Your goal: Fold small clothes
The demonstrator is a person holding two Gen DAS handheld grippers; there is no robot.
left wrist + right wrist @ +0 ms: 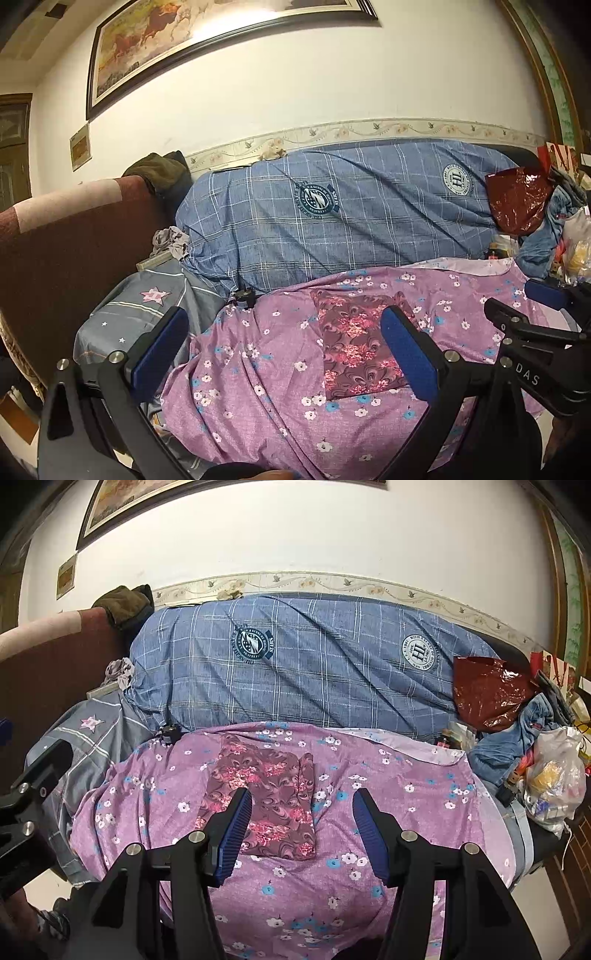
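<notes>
Nearest to us, the right gripper (301, 834) hangs above the front of the bed with its jaws spread and nothing between the blue pads (236, 830). The left gripper (284, 350) sits beside it, jaws spread wide too and empty.

Just beyond the fingertips lies the small garment (264, 801), a maroon piece with pink flowers, already lying as a flat rectangle on the purple floral sheet (406, 797), around the middle of the bed and a little toward its left edge. We judge it light, thin and limp: it will drape and sag wherever it is not supported, and the layers may slide apart if we pinch only the top one. We would take it at the two near corners, one claw on each, pinching through all the layers and clear of the sheet beneath, which is soft enough to get caught along with it.

Farther back a blue checked quilt (314, 664) runs along the wall side of the bed, and plastic bags (546, 775) crowd the right edge.
</notes>
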